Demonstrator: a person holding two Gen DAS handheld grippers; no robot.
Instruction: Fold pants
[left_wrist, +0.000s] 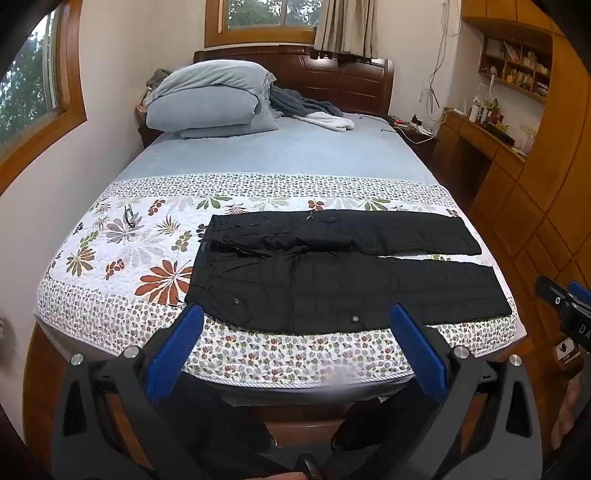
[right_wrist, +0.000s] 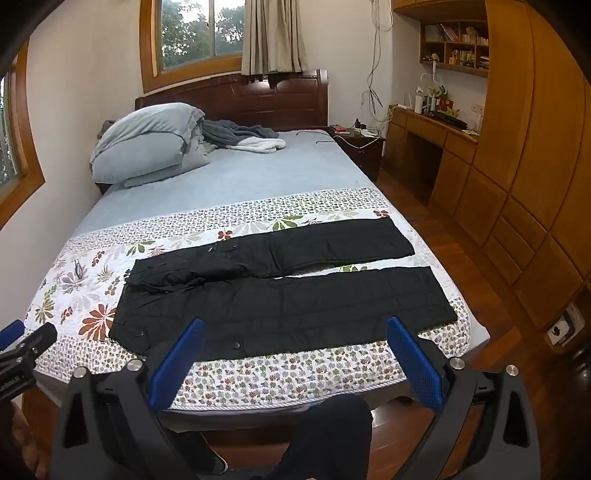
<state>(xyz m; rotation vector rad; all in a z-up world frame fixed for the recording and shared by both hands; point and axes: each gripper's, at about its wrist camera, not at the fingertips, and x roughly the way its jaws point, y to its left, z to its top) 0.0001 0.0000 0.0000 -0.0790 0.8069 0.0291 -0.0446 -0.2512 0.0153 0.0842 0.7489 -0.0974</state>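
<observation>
Left wrist view: the left gripper (left_wrist: 295, 325) hangs spread wide and empty short of the bed's foot; the right gripper (right_wrist: 293, 338) likewise — released, holding nothing. Beyond them the black pants (left_wrist: 332, 269) lie flat across the floral quilt (left_wrist: 122, 243) — waist left, legs slightly parted.

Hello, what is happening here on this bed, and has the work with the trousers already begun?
A person holds a hand-held gripper in each hand over the near edge of the bed. The black padded pants lie flat and unfolded on the white floral quilt, waistband to the left, legs to the right. The left hand-held gripper and the right hand-held gripper are both open and hold nothing. No fold is made yet.
</observation>
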